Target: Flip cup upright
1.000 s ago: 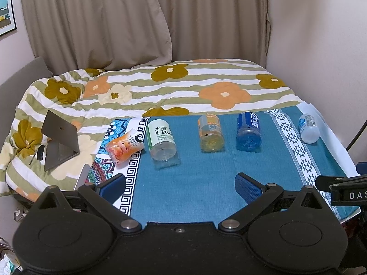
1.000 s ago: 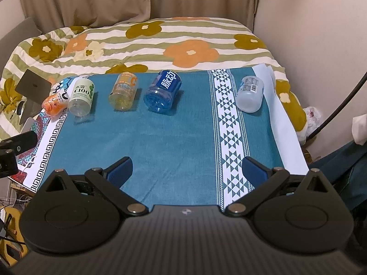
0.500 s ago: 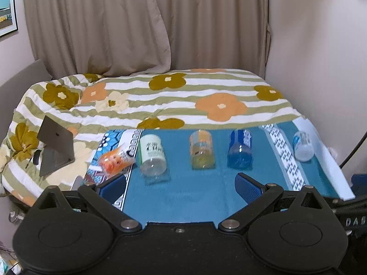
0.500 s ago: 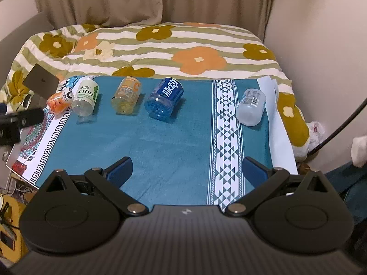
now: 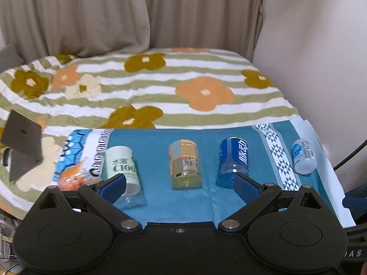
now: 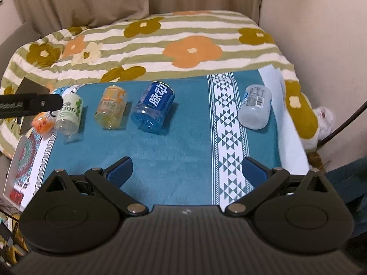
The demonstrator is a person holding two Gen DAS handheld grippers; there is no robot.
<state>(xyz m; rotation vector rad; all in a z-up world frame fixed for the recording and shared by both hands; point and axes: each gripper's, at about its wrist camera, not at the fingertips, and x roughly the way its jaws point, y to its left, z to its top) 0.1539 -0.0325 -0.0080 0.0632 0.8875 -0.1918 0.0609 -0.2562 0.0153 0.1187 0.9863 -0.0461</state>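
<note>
Honestly, both my left gripper (image 5: 180, 184) and right gripper (image 6: 187, 168) hang spread, empty; 5 cut-bottle cups lie sideways on the blue cloth (image 6: 183, 151). The blue cup (image 6: 153, 106) probably rolls if nudged.

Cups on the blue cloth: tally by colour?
Orange-pink: 1, printed cup
Pale green label: 1, C100 cup
Yellow-orange: 1, orange-label cup
Blue: 1, blue cup
Clear/white: 1, clear cup
Total: 5, all lying on their sides.
</note>
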